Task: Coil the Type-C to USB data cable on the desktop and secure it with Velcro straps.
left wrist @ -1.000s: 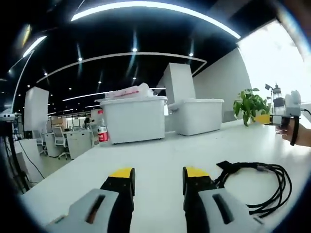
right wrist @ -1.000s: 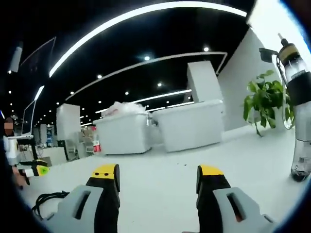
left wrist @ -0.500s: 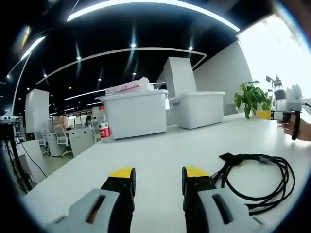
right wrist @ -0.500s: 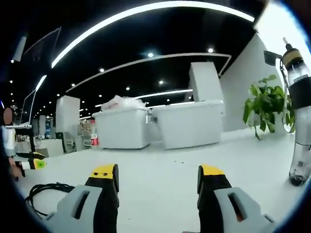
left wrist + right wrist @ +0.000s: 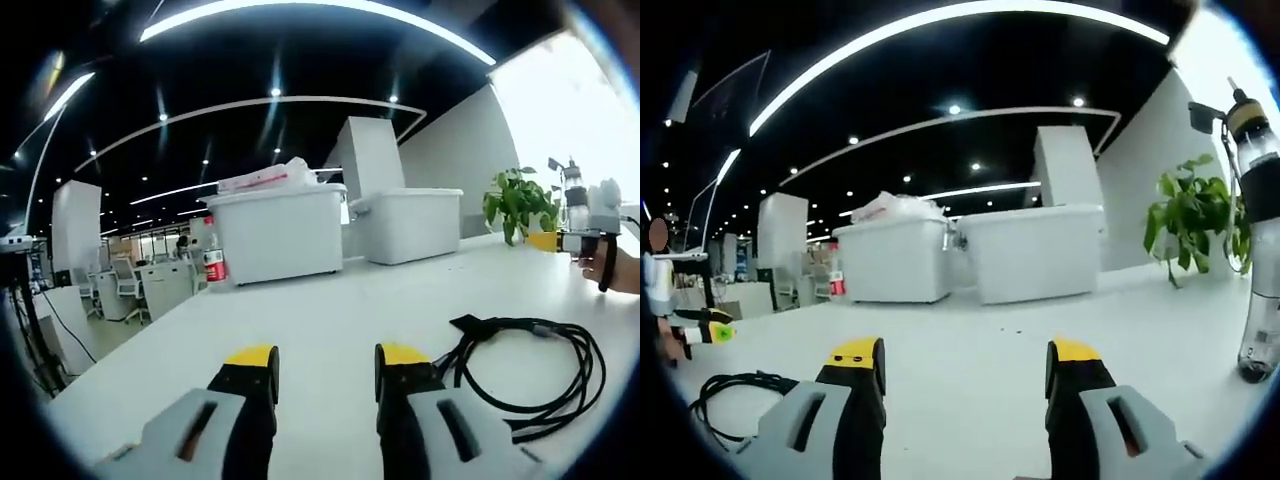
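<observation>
Left gripper view showed a white desktop [image 5: 330, 320] running back to two white storage bins [image 5: 275, 235], with a red-labelled bottle [image 5: 212, 268] just beside the nearer bin and a potted plant [image 5: 515, 205] at the far right edge. The black data cable [image 5: 535, 365] lay in a loose loop on the desktop, just right of the left gripper [image 5: 325, 362], one strand running close to the right jaw tip; whether it touched could not be told. The left gripper's jaws stood apart with nothing between them. The right gripper [image 5: 585, 238] hung at the far right, held in a hand [image 5: 620, 270], well apart from the cable.

Right gripper view caught the cable [image 5: 735, 400] at lower left, a clear bottle [image 5: 1260, 250] at the right edge beside the plant [image 5: 1190, 225], and the right gripper's [image 5: 967, 365] jaws spread wide, holding nothing.
</observation>
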`<state>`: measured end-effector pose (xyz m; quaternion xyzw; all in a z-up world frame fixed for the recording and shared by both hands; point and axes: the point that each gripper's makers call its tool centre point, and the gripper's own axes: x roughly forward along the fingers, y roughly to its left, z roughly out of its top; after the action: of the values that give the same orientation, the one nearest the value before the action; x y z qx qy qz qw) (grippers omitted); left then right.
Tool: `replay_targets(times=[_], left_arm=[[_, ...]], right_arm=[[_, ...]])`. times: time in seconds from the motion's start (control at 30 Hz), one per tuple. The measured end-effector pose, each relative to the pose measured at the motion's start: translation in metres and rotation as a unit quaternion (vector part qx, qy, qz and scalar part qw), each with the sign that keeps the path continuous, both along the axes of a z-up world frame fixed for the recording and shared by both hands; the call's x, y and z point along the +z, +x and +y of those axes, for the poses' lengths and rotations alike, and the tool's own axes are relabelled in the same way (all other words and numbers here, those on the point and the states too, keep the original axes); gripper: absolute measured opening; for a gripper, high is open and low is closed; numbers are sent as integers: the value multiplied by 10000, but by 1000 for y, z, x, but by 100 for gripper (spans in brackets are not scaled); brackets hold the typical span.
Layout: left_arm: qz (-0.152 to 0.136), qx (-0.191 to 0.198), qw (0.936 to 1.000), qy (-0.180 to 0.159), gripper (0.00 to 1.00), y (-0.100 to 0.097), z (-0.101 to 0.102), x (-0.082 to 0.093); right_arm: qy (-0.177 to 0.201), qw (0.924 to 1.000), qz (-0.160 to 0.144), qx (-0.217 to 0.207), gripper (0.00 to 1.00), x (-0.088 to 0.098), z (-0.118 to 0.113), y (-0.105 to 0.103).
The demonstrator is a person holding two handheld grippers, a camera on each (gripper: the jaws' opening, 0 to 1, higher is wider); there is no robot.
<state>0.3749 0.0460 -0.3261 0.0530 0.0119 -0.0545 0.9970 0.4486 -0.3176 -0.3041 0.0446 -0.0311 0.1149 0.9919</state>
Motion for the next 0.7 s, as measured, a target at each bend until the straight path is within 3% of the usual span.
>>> replay_targets(times=[0.33, 0.57, 0.7], left_arm=[[31, -3, 10000, -5, 40, 0, 0, -2], [58, -3, 10000, 4, 40, -1, -1, -3], [68, -11, 10000, 15, 40, -1, -2, -4]], right_arm=[[-50, 10000, 55, 19, 63, -5, 2, 0], [153, 9998, 146, 22, 63, -9, 0, 0], [39, 9999, 63, 121, 63, -6, 3, 1]])
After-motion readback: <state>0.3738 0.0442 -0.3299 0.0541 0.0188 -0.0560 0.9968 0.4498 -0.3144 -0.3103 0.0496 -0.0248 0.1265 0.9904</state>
